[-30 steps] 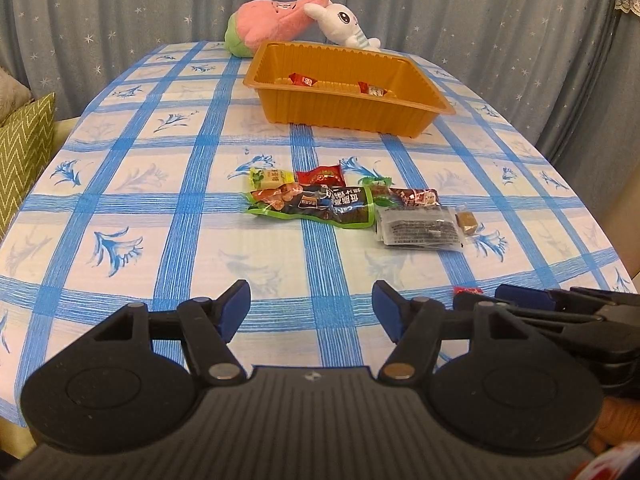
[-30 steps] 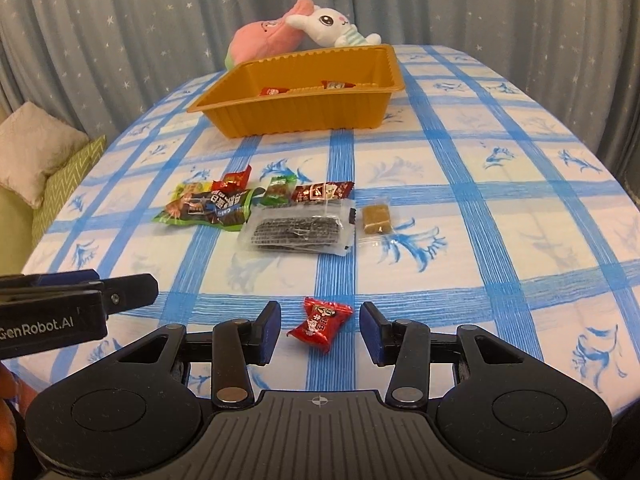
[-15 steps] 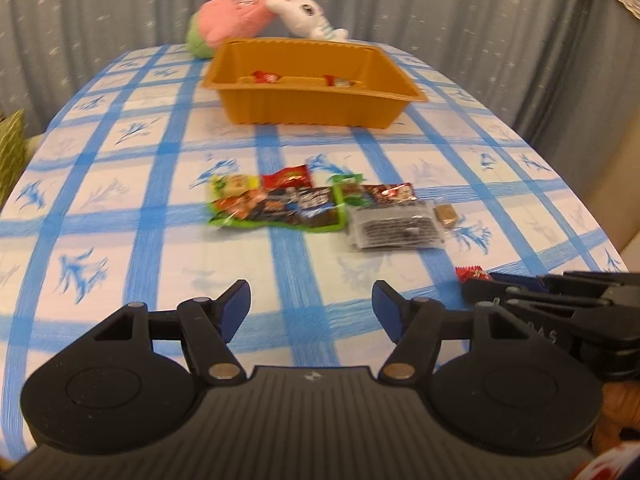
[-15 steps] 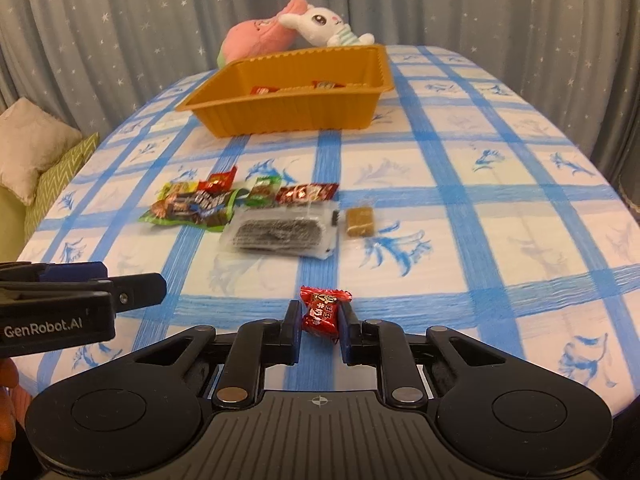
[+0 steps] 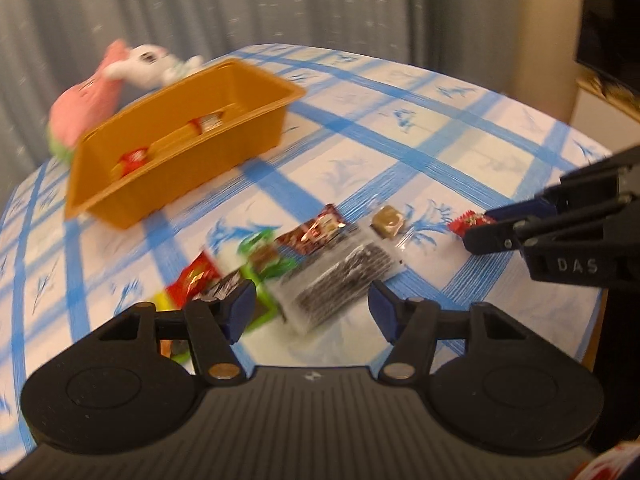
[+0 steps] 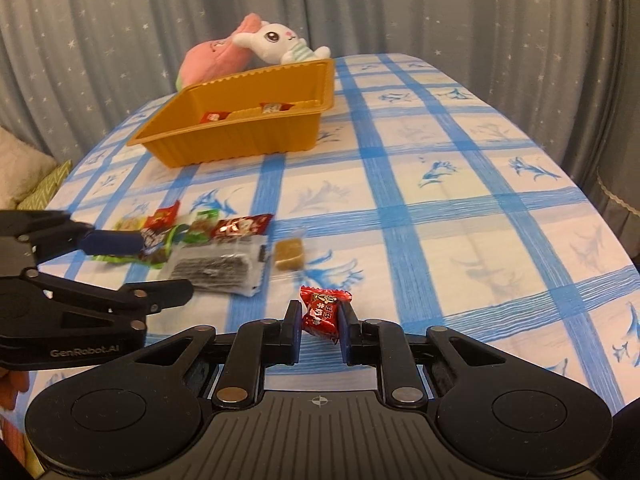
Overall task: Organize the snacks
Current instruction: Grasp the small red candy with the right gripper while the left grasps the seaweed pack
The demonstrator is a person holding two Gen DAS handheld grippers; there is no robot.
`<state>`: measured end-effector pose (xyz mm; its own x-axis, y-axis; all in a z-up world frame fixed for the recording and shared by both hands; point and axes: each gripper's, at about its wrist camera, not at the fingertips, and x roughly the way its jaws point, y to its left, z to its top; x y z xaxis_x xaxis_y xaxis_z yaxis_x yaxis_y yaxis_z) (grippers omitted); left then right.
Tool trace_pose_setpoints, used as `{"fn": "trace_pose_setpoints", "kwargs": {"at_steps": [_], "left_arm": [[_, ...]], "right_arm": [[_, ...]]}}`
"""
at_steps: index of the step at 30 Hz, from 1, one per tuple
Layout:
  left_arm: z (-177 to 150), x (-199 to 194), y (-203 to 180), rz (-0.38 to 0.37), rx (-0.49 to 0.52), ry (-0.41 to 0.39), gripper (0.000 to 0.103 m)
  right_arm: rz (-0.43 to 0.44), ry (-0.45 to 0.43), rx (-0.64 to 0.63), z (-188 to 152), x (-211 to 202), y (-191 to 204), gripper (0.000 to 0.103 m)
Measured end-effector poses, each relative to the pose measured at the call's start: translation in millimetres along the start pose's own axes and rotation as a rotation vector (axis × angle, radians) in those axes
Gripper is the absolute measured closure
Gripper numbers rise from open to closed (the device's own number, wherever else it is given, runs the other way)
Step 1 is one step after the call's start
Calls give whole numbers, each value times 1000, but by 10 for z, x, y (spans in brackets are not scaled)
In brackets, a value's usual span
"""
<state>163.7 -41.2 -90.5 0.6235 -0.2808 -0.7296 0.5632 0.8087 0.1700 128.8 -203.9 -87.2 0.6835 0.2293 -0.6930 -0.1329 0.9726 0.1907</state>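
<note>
The right gripper (image 6: pixel 319 330) has its jaws clamped on a small red foil-wrapped candy (image 6: pixel 323 313), lifted above the desk. The left gripper (image 5: pixel 312 308), jaws apart, hovers over a clear packet of dark snacks (image 5: pixel 340 278). Beyond sits the orange plastic tray (image 6: pixel 240 142).

Left-wrist view blurred; green packet (image 5: pixel 260 312) partly behind left tongs (image 5: pixel 312 310).

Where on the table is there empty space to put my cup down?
The tablecloth lies bare right of the orange tray and of the snack pile. A strip between tray and pile is bare too. Crowded: the pile, with both grippers near it.
</note>
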Motion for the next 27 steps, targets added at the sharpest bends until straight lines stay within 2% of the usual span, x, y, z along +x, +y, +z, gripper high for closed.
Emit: {"fn": "trace_pose_setpoints", "kwargs": {"at_steps": [5, 9, 13, 16, 20, 27], "left_arm": [[93, 174, -23, -70, 97, 25, 43], [152, 282, -14, -131, 117, 39, 43], [177, 358, -6, -146, 113, 69, 44], [172, 317, -28, -145, 75, 93, 47], [86, 211, -76, -121, -12, 102, 57], [13, 201, -105, -58, -160, 73, 58]], "right_arm": [[-7, 1, 18, 9, 33, -80, 84], [-14, 3, 32, 11, 67, -136, 84], [-13, 3, 42, 13, 70, -154, 84], [-11, 1, 47, 12, 61, -169, 84], [-9, -5, 50, 11, 37, -173, 84], [3, -15, 53, 15, 5, -151, 84]]}}
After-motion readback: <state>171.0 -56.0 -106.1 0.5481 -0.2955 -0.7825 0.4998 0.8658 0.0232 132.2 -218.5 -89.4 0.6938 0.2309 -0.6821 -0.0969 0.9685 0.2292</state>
